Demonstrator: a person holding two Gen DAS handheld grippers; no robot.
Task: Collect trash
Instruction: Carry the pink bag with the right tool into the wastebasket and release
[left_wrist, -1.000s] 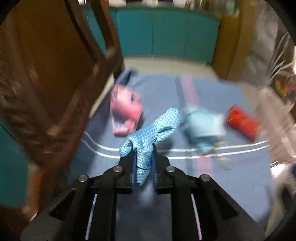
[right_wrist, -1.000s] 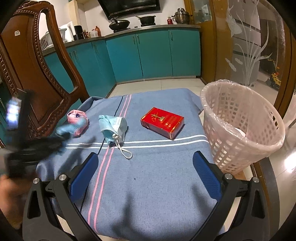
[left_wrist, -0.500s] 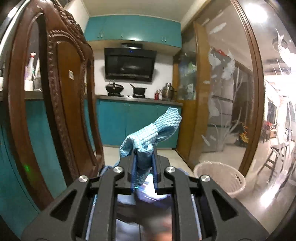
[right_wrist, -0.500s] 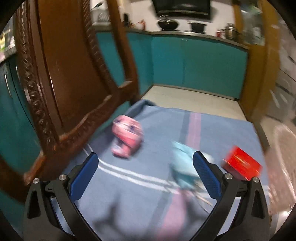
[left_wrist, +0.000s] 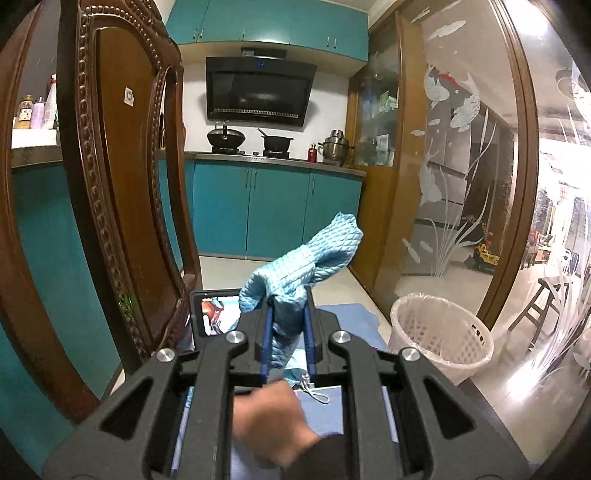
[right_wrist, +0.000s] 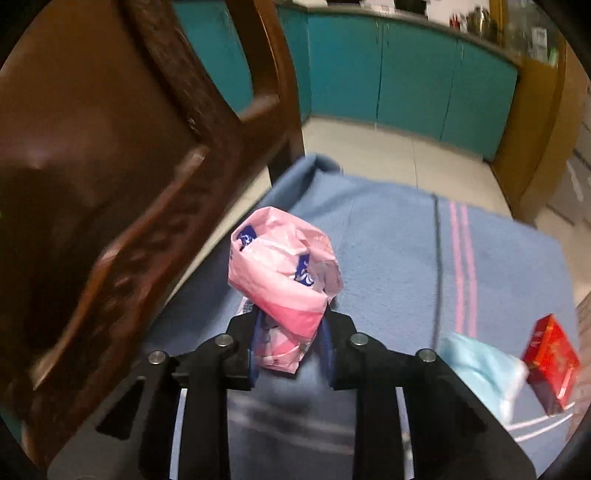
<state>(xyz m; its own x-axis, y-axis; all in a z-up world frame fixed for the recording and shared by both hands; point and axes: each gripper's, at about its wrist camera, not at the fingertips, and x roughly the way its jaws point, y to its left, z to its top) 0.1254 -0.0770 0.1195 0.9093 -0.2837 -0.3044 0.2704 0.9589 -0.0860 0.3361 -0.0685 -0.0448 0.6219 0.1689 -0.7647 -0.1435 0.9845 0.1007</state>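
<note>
Trash rides in both grippers: your left fingers pinch the cloth toward the basket; right fingers, just closing, pinch the wrapper.

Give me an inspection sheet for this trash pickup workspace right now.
Surface: blue striped cloth covers the table.
Job's things: light blue quilted rag in left tool; crumpled pink plastic wrapper in right tool; light blue face mask and red cardboard box lying on the cloth; white lined mesh basket beside the table.
Clutter: nothing seen.
Grippers: left tool shut on the rag; right tool jaws just closed, pinching the wrapper.
Cables: nothing seen.
Surroundings: carved wooden chair, teal kitchen cabinets.
</note>
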